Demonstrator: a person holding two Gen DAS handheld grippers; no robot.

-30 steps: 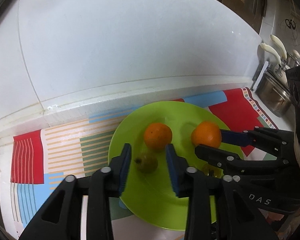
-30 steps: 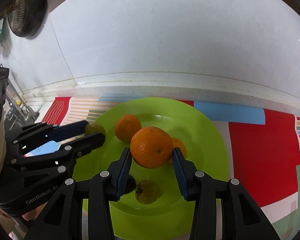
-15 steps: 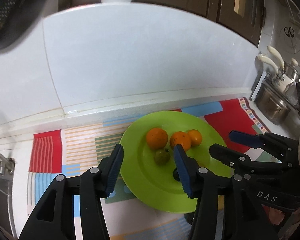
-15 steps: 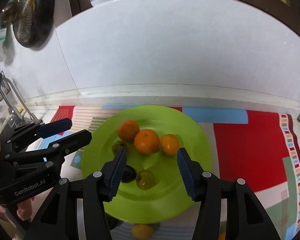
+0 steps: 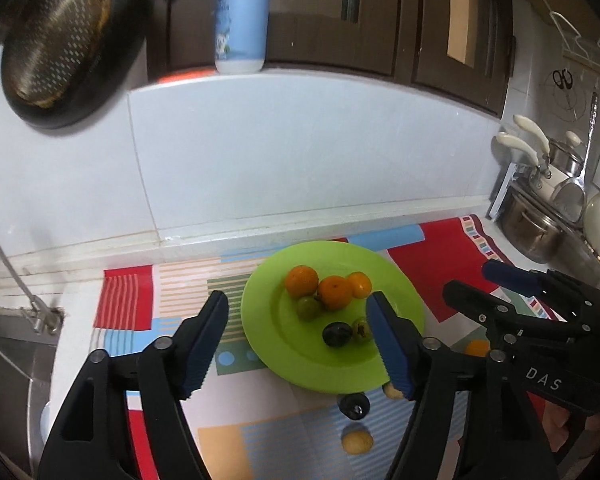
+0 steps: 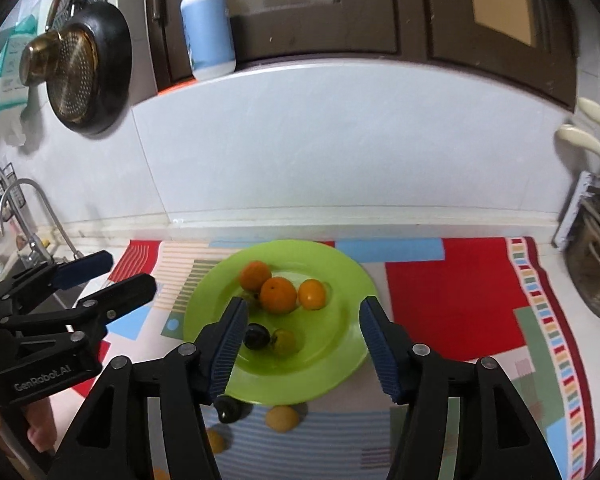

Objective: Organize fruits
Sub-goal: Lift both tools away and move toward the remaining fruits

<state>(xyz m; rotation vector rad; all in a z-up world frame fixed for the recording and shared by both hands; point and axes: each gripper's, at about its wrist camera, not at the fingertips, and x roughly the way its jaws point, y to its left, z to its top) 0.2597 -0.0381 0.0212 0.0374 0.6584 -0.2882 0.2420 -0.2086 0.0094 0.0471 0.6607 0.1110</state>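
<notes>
The oranges (image 6: 278, 294) now lie on the green plate (image 6: 340, 364), no longer gripped. Both the right gripper (image 6: 300, 344) and the left gripper (image 5: 296, 344) have backed off, empty, jaws opening. Some fruits (image 6: 282, 418) on the cloth (image 6: 452, 304) remain to collect.

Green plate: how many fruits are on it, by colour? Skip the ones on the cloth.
Orange fruits: 3
Green fruits: 2
Dark fruit: 1
Total on the green plate: 6
</notes>
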